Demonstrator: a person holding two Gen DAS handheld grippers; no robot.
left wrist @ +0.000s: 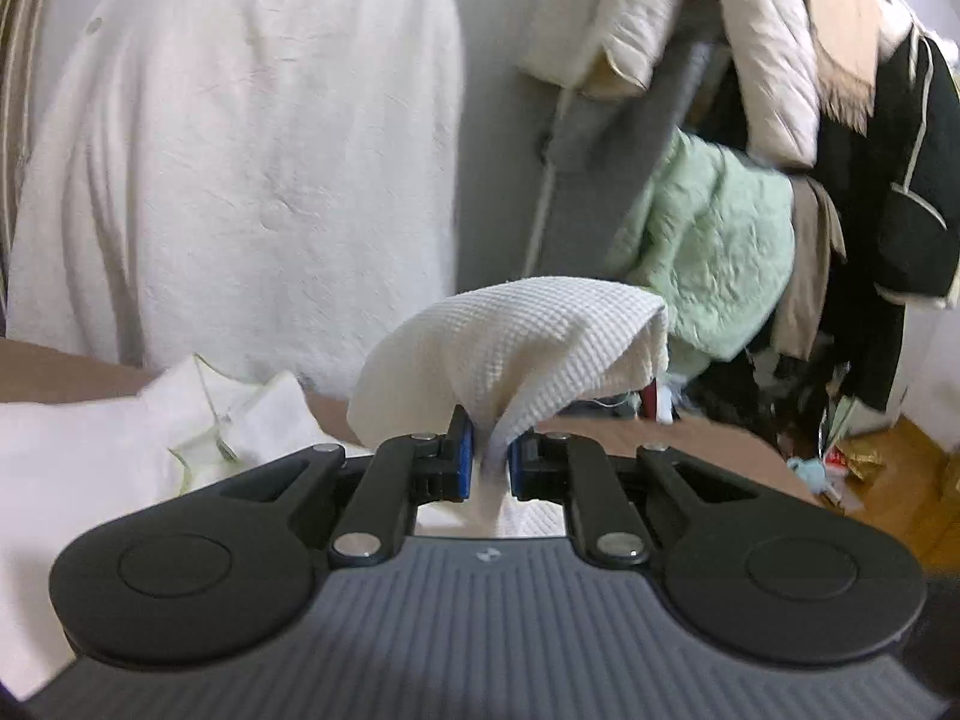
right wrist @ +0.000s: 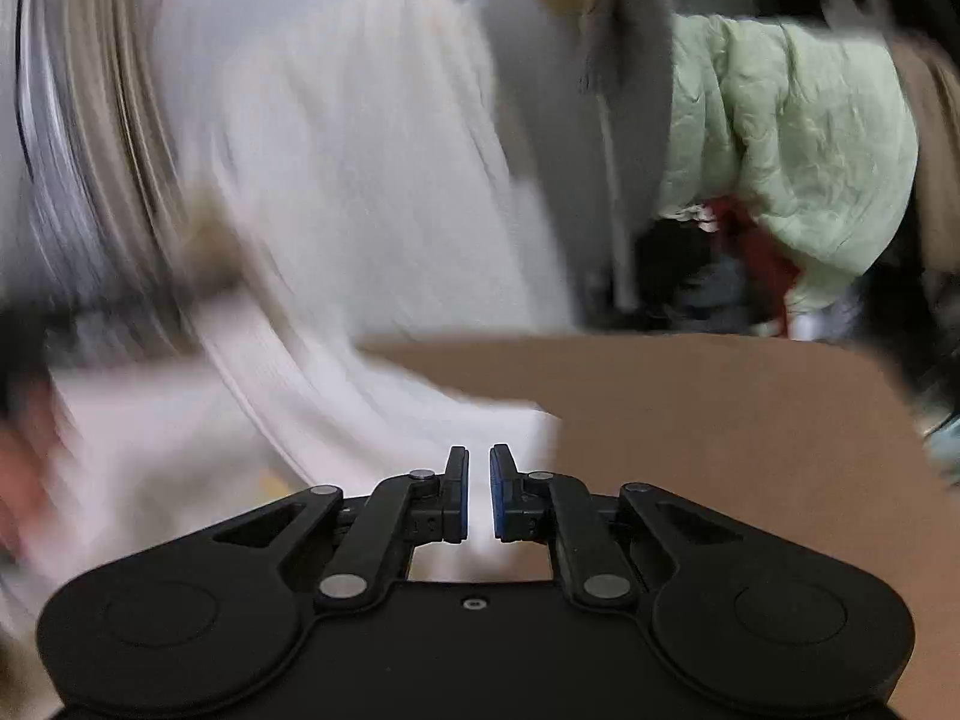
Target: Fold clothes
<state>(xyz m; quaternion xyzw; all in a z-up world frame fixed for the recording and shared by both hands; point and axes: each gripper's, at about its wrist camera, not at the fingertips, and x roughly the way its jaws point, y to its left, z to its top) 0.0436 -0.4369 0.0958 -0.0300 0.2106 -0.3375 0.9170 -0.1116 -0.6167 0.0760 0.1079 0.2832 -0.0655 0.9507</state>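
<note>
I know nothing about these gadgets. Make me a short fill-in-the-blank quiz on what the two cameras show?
1. The left hand-held gripper pinches a white ____-textured cloth.
2. The right hand-held gripper holds ____.
3. The puffy jacket among the hanging clothes is pale ____.

Missing words: waffle; nothing; green

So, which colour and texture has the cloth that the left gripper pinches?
Cream-white waffle-weave cloth, clearest in the left wrist view.
</note>
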